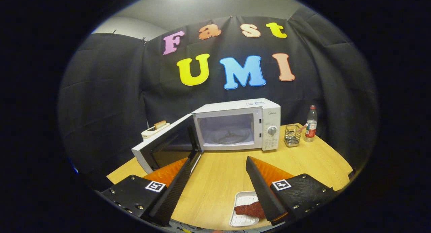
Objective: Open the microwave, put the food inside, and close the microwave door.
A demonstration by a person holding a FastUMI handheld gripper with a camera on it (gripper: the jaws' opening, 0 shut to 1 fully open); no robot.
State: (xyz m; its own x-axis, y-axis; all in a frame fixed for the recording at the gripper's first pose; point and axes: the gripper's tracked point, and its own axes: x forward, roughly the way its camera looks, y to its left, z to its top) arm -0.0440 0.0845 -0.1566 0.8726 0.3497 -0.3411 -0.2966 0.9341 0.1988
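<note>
**Claw wide open, food tray low by the right finger**

Gripper (220, 162) spread wide over the wooden table (219, 179), holding nothing. Bare table top between the two fingers. Left fingertip close up to the bottom edge of the open microwave door (165, 145); hard to tell if touching or just in front of it.

Down low, near the base of the right finger: a white tray (243, 212) flat on the table, with a dark red strip of food (248, 209) lying on it. Tray partly hidden behind the right finger. Food not between the fingers, but off to the right-finger side and nearer than the tips.

Straight ahead, past the fingertips: the white microwave (237, 125), standing on the far part of the table. Door swung out to the left, wide open. Inside, a round glass plate (229, 136), bare. A round knob (272, 130) on the right front of the box.

Right of the microwave: a small wire basket (292, 136), and just beside that a clear bottle (311, 123) with a red cap and red label, standing up.

Left, behind the open door: a white toaster (155, 129) with a slice of bread (160, 124) poking out of the top.
</note>
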